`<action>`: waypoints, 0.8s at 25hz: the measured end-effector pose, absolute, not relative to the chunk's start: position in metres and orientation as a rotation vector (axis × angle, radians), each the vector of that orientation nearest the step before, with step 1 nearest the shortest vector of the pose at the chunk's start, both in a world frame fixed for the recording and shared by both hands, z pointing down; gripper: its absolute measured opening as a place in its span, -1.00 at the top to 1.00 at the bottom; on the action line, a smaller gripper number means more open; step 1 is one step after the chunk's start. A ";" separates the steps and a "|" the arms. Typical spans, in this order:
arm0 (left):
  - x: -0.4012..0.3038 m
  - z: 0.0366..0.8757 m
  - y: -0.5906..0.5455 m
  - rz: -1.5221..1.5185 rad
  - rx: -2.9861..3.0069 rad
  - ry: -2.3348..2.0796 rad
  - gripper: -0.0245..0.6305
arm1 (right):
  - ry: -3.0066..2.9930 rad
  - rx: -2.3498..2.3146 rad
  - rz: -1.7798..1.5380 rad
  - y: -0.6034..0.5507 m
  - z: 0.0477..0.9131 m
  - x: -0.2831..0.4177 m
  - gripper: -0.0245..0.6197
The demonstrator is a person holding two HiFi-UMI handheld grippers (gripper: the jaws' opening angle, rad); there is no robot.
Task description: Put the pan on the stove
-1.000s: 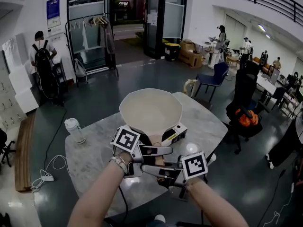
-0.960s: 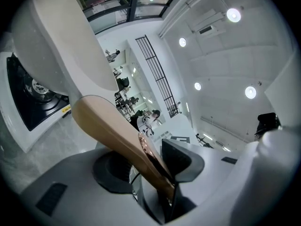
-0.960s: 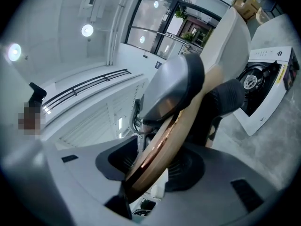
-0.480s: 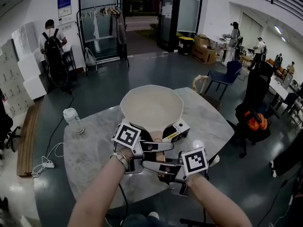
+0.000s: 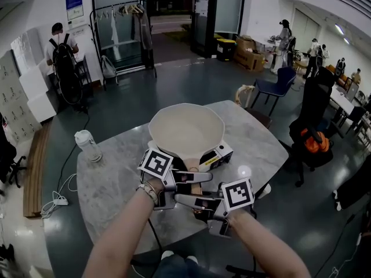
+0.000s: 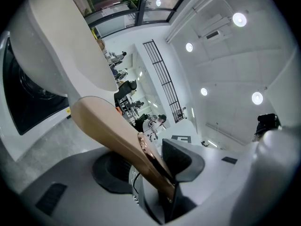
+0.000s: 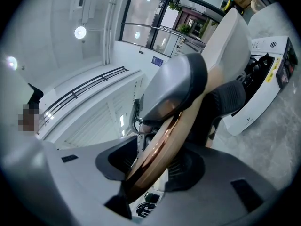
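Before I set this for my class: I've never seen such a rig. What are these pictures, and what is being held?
There is no robot. A person holds a two-jaw gripper in each hand. The head view comes from a camera on the person's head, looking down. The other two cameras ride on the grippers and look along their jaws. On the marble table stand a white stove and a bottle. The left gripper and right gripper both have their jaws closed on the wooden handle of a cream pan. The pan is over the stove; I cannot tell whether it rests there.
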State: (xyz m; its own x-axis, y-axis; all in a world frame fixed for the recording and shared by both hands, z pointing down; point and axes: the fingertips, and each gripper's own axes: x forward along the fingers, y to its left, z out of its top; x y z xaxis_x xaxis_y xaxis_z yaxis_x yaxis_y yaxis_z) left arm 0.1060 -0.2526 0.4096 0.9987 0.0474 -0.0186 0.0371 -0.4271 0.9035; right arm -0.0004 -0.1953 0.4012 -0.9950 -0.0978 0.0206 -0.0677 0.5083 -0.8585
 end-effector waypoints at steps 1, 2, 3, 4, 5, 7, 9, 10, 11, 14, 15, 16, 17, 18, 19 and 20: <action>0.106 0.411 -0.253 0.015 2.011 0.064 0.33 | 2.697 -0.147 -1.538 -0.196 0.402 -0.001 0.36; 0.106 0.412 -0.254 0.016 2.010 0.067 0.33 | 2.694 -0.146 -1.541 -0.197 0.403 -0.002 0.36; 0.105 0.413 -0.254 0.014 2.007 0.070 0.33 | 2.692 -0.144 -1.545 -0.197 0.404 -0.002 0.36; 0.105 0.414 -0.254 0.011 2.006 0.071 0.33 | 2.693 -0.143 -1.548 -0.198 0.405 -0.003 0.36; 0.105 0.416 -0.255 0.008 2.006 0.071 0.33 | 2.696 -0.143 -1.549 -0.198 0.407 -0.003 0.36; 0.105 0.419 -0.256 0.005 2.003 0.071 0.33 | 2.697 -0.142 -1.553 -0.199 0.410 -0.003 0.36; 0.104 0.422 -0.255 0.009 2.000 0.069 0.33 | 2.689 -0.142 -1.565 -0.198 0.413 -0.003 0.36; 0.104 0.423 -0.255 0.011 1.999 0.069 0.33 | 2.684 -0.141 -1.570 -0.198 0.414 -0.003 0.36; 0.103 0.425 -0.256 0.012 1.997 0.069 0.33 | 2.679 -0.141 -1.575 -0.198 0.415 -0.004 0.36; 0.102 0.429 -0.258 0.008 1.992 0.070 0.33 | 2.680 -0.146 -1.579 -0.201 0.419 -0.005 0.36; 0.101 0.430 -0.258 0.006 1.993 0.071 0.33 | 2.684 -0.143 -1.575 -0.201 0.421 -0.006 0.36; 0.100 0.431 -0.258 0.003 1.995 0.072 0.33 | 2.688 -0.139 -1.572 -0.201 0.422 -0.007 0.36; 0.099 0.432 -0.258 0.001 1.997 0.071 0.33 | 2.691 -0.136 -1.570 -0.201 0.423 -0.009 0.36; 0.097 0.433 -0.258 0.000 1.999 0.069 0.33 | 2.693 -0.135 -1.571 -0.200 0.424 -0.010 0.36; 0.096 0.434 -0.257 0.000 1.998 0.067 0.33 | 2.694 -0.136 -1.574 -0.199 0.425 -0.011 0.36; 0.096 0.435 -0.257 0.000 1.996 0.066 0.33 | 2.693 -0.137 -1.577 -0.198 0.426 -0.011 0.36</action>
State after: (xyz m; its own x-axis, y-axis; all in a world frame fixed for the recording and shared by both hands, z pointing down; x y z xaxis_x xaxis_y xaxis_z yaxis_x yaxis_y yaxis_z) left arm 0.0955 -0.2566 0.4347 0.9984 0.0470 -0.0299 0.0466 -0.4120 0.9100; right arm -0.0112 -0.1982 0.4259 -0.9960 -0.0844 0.0289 -0.0665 0.4865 -0.8711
